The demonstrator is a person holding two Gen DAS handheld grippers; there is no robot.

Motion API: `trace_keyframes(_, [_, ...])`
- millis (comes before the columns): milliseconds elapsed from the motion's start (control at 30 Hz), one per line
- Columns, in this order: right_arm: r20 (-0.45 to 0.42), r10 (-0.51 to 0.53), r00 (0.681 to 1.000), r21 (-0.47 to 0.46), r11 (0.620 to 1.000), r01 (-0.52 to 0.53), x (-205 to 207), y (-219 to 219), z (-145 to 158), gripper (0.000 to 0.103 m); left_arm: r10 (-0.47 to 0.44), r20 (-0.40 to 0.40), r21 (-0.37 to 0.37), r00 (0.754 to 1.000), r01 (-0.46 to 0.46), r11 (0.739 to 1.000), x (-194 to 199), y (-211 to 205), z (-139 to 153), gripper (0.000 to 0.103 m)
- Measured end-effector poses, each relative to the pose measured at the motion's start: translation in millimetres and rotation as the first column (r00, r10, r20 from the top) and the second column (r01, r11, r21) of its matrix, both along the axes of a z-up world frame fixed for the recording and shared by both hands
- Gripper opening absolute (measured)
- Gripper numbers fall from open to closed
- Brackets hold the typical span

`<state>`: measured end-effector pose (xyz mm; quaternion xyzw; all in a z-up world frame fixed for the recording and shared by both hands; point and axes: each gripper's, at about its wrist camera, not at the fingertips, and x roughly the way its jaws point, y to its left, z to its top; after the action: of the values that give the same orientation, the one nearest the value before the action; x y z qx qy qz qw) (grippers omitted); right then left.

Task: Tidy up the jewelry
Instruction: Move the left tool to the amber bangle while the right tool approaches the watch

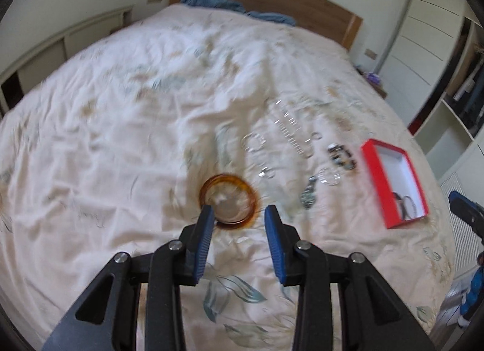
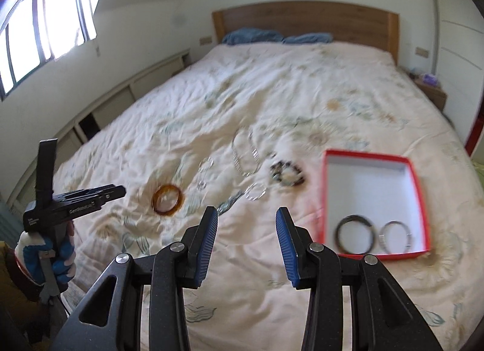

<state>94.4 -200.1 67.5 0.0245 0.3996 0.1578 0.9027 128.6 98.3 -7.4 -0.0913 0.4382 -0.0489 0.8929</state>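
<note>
An amber bangle [image 1: 229, 200] lies on the bedspread just ahead of my open left gripper [image 1: 239, 210]; its left finger overlaps the bangle's near rim. The bangle also shows in the right wrist view [image 2: 168, 199]. A red box with a white inside [image 2: 375, 199] lies at the right and holds a black bangle [image 2: 354, 234] and a silver bangle [image 2: 395, 237]. My right gripper [image 2: 247, 212] is open and empty, above the bedspread left of the box. Clear bracelets [image 2: 255, 191], a dark beaded bracelet [image 2: 287, 173] and a silver chain [image 2: 245, 154] lie between bangle and box.
The bed's wooden headboard [image 2: 305, 20] and blue pillows [image 2: 251, 35] are at the far end. A low cabinet [image 2: 127, 94] runs along the left wall, a wardrobe [image 1: 423, 48] along the right. The left hand-held gripper shows in the right wrist view [image 2: 75, 203].
</note>
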Motion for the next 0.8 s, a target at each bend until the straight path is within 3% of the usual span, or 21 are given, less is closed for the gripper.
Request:
trace_keyframes(333, [-0.143, 0.081, 0.986, 0.036, 0.996, -0.077, 64.9, 39.0, -75.6, 0.040, 0.010, -0.045, 0.024, 0.999, -0.009, 1.000, 50.4, 5.7, -51.0, 0.033])
trace_keyframes(533, [-0.179, 0.106, 0.978, 0.054, 0.994, -0.098, 88.7, 51.5, -100.0, 0.040, 0.020, -0.089, 0.042, 0.996, -0.016, 0.999, 80.6, 9.9, -78.7, 0.033])
trace_keyframes(800, [-0.224, 0.128, 0.966, 0.106, 0.989, -0.107, 119.2, 66.3, -124.7, 0.040, -0.024, -0.156, 0.023, 0.987, 0.027, 0.999, 84.2, 11.3, -105.4, 0.027])
